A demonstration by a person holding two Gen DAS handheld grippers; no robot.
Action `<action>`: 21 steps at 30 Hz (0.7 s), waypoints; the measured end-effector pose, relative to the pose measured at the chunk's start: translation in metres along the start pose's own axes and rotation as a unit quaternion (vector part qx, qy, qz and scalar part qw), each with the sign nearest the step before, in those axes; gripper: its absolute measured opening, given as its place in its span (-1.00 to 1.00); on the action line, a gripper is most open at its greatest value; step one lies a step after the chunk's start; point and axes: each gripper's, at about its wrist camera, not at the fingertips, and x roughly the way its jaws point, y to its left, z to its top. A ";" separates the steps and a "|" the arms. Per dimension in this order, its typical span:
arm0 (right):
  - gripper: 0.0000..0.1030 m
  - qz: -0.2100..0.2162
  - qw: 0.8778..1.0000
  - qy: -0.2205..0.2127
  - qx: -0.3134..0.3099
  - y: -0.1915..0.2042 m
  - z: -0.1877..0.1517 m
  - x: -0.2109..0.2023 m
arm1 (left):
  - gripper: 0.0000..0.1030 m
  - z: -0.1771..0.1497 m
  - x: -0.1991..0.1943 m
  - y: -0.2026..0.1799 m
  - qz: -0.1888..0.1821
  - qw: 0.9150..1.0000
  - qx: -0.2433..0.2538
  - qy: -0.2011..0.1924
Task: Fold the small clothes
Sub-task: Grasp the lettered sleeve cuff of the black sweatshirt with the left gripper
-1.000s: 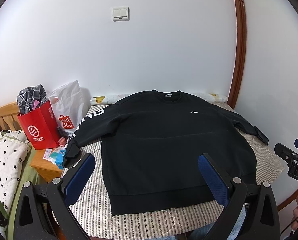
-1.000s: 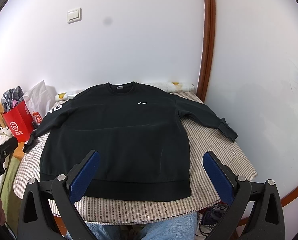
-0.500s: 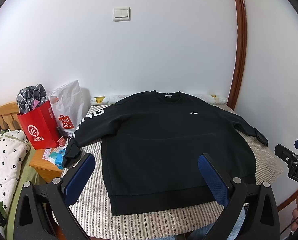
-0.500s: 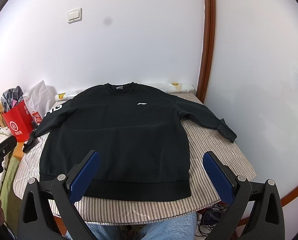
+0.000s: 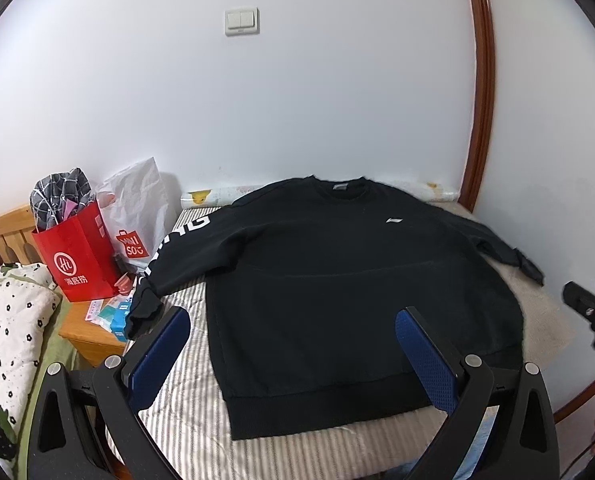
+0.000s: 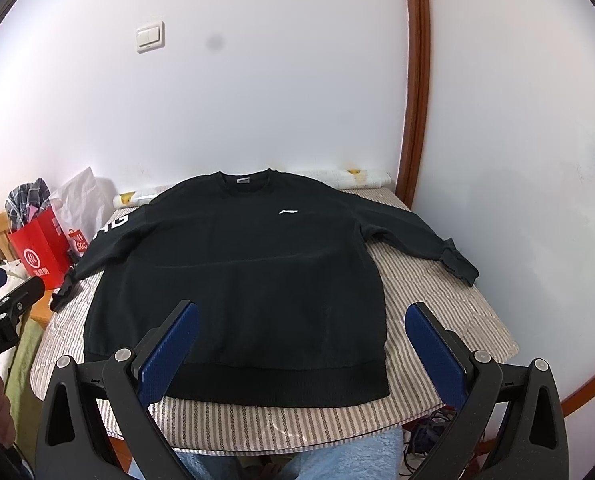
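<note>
Both claws are hanging wide and empty at the lower frame: left claw (image 5: 291, 330), right claw (image 6: 301, 326). Beyond them, mid-frame, the black sweatshirt (image 6: 237, 280) is lying flat and unmoved on the striped surface (image 6: 437, 308); folding is not yet starting.

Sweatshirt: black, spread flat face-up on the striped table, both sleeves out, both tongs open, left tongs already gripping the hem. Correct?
Not quite. The left tongs grip nothing: in the left wrist view their blue pads stand wide apart above the sweatshirt, clear of the hem. The rest holds: black, flat, face-up on the striped table, both sleeves out, right tongs open too.
</note>
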 end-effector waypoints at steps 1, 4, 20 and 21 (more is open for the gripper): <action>0.97 0.001 1.000 0.002 -0.001 0.002 -0.001 0.004 | 1.00 -0.002 0.009 0.004 0.007 1.000 0.000 0.008; 0.97 0.003 1.000 0.016 -0.009 0.007 -0.006 0.022 | 1.00 -0.008 0.037 0.024 0.024 0.999 -0.014 0.030; 0.97 0.025 0.998 0.046 -0.018 0.037 -0.021 0.124 | 0.93 -0.032 0.173 0.156 0.082 0.990 -0.053 0.097; 0.97 0.024 0.998 0.050 -0.018 0.039 -0.021 0.129 | 0.89 -0.033 0.181 0.163 0.080 0.990 -0.059 0.101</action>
